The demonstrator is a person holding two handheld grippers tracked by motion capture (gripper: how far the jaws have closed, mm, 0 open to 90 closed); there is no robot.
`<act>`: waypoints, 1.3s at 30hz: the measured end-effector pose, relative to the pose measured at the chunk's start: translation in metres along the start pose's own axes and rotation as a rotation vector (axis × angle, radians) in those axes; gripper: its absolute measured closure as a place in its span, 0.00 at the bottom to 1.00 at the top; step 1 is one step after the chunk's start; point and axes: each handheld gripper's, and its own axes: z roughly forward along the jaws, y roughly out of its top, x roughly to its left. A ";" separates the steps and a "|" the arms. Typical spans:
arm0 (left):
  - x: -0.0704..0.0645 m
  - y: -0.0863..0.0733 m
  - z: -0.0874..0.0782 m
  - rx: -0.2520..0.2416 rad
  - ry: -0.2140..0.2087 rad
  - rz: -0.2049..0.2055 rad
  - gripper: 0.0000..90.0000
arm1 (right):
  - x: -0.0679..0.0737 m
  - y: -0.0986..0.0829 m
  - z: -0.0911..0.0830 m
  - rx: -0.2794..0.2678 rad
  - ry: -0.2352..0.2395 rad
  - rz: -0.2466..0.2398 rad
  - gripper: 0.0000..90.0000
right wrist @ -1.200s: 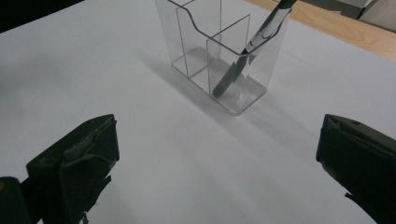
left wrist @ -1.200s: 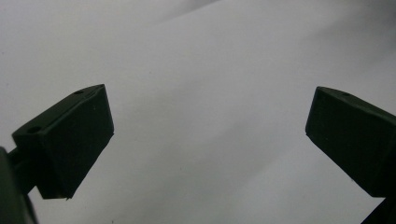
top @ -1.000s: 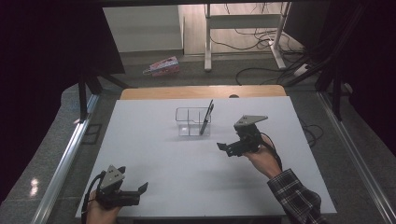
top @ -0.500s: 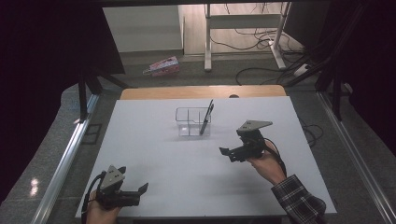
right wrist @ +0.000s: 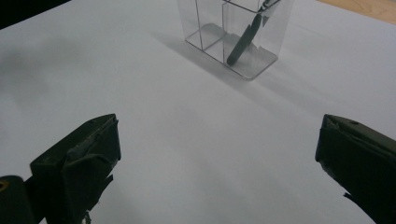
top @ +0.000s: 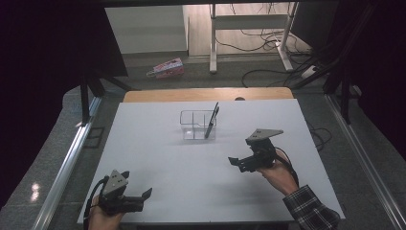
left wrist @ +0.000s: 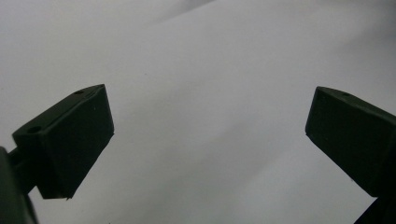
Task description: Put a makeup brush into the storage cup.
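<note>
The left claw (top: 143, 195) was held at the near edge of the white bench (top: 158, 158), its jaws spread apart over bare surface, well short of the clear divided holder (top: 197, 125). The right claw (top: 233, 162) was seen nearer the holder, to its right, jaws likewise apart and empty. A dark pen (top: 211, 120) was found leaning in the holder's right-hand compartment.

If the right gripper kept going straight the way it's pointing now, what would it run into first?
Probably the clear organizer holding the pen, straight ahead of the open right gripper; bare white table lies between. Depth is hard to judge.
</note>
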 end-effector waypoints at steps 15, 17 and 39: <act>0.000 0.000 0.000 0.000 0.000 0.002 0.02 | 0.002 -0.012 -0.014 0.012 -0.035 -0.007 0.00; 0.000 0.000 0.000 -0.001 0.000 0.002 0.02 | 0.002 -0.015 -0.016 0.016 -0.038 -0.012 0.00; -0.001 0.000 0.000 0.001 -0.001 0.010 0.01 | 0.006 -0.034 -0.033 0.051 -0.081 -0.018 0.00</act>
